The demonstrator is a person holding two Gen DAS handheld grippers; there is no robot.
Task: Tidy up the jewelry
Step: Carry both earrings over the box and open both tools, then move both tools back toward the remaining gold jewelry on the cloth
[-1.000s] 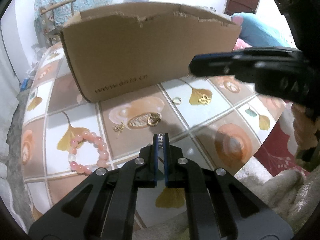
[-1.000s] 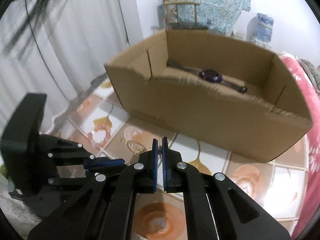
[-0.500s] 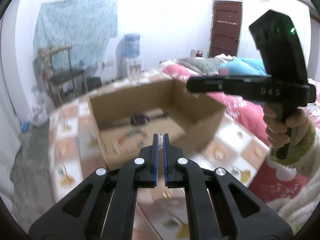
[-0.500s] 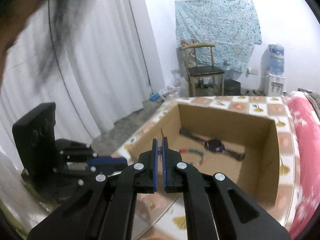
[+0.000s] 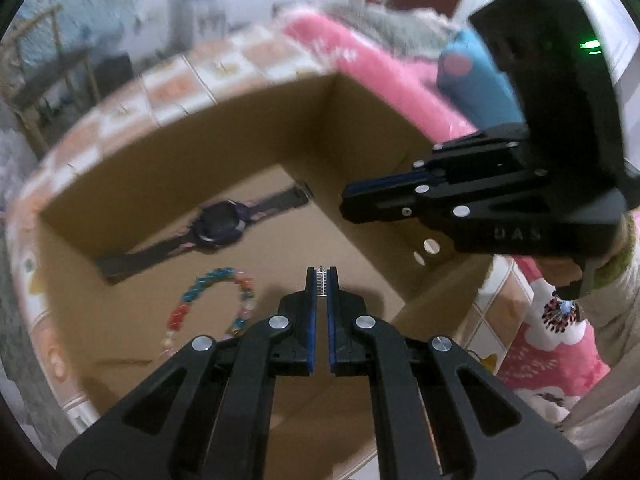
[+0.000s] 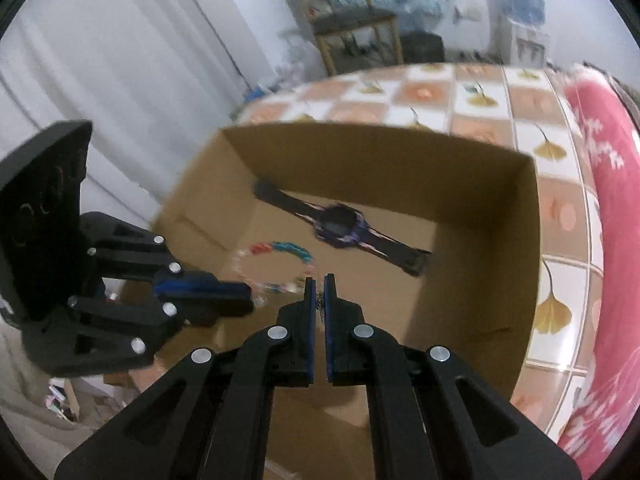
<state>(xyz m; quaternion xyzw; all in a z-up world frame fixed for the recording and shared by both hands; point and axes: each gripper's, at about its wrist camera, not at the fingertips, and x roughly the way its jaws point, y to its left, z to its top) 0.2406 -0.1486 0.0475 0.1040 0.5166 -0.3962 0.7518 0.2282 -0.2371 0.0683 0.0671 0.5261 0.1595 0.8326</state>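
- Your left gripper (image 5: pixel 321 276) hangs over the open cardboard box (image 5: pixel 224 104), its blue pads drawn nearly together on a small silvery, spring-like piece (image 5: pixel 321 279) pinched at the very tips.
- Your right gripper (image 6: pixel 319 286) sits above the same box (image 6: pixel 532 240), its pads also narrowed to a slit, with a thin dark bit of chain or wire (image 6: pixel 320 304) caught between them; what the item is cannot be made out.
- Each gripper shows up in the other's camera: the right one (image 5: pixel 348 204) reaches in from the right side of the left wrist view with its fingers together, and the left one (image 6: pixel 248 300) pokes in from the left of the right wrist view.
- On the box floor, just beyond your left gripper's tips, lies a beaded bracelet (image 5: pixel 212 300) in red, blue and pale beads, curled in an open loop; the right wrist view shows it (image 6: pixel 280 250) partly blurred.
- Farther in, near the far wall of the box, a dark watch (image 5: pixel 218 228) with a purple-rimmed face lies flat with its strap stretched out, apart from the bracelet (image 6: pixel 340 228).
- The box rests on a bench (image 6: pixel 480 92) covered in a checked cloth with leaf prints.
- Past the bench edge, a pink blanket (image 5: pixel 372 68) lies to the right, and a wooden chair (image 6: pixel 352 36) stands against the far wall.
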